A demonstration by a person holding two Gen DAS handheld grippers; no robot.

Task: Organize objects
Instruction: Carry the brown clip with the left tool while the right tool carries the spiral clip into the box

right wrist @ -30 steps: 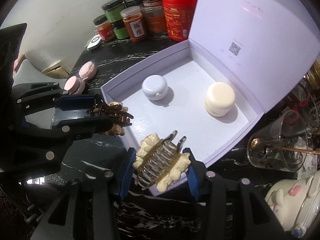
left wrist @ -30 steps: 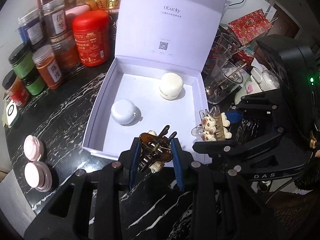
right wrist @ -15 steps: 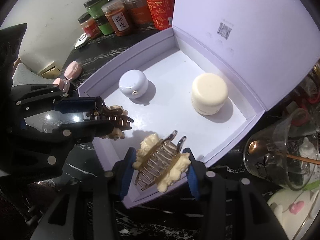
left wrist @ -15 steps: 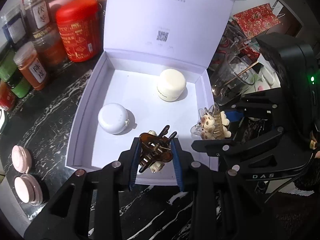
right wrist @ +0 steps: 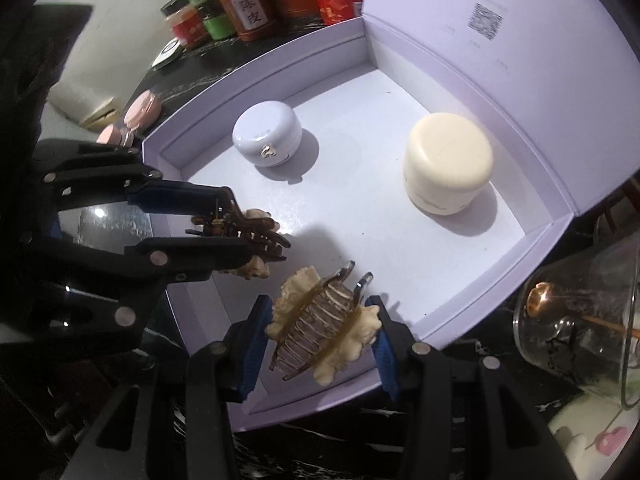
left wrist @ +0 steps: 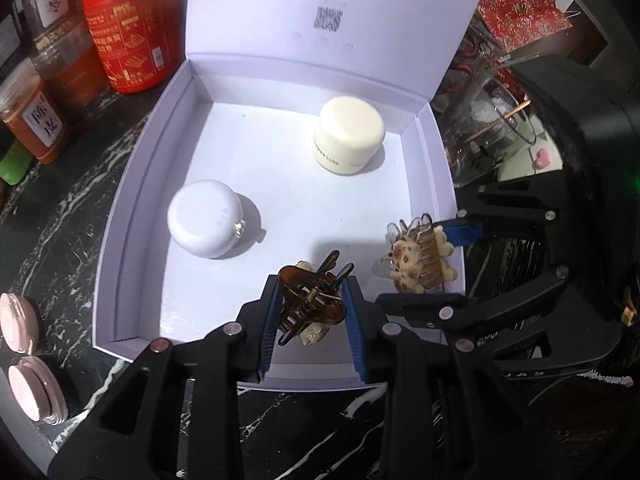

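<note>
Two hair claw clips hang over the near end of the open white gift box (left wrist: 136,184), one in each gripper. The left gripper (left wrist: 310,312) has its blue-padded fingers (left wrist: 267,324) clamped on a dark brown tortoiseshell claw clip (left wrist: 310,304), glossy and translucent, with a metal spring showing at its hinge and a pale cream ornament peeking out beneath it. It sits above the box floor, close to the front wall. The right gripper (right wrist: 322,332) is pressed shut on a larger clear claw clip (right wrist: 322,330) with long curved teeth and lumpy cream flower-shaped trim along both sides; seen from the left wrist that trim carries brown speckled spots. This one hangs over the box's front right corner, just beside the brown clip but not touching it.

Inside the box stand two round containers, well apart from each other: a low lavender-white case (left wrist: 206,224) with a small metal clasp, towards the left wall, and a taller cream jar (left wrist: 348,140) nearer the back right corner, in front of the raised lid (left wrist: 320,0) with its printed code square.

Left of the box on the black marbled counter (left wrist: 60,208) lie two pink round compacts (left wrist: 24,344). Behind the box's back left corner stands one red canister (left wrist: 132,28) among several labelled jars.
</note>
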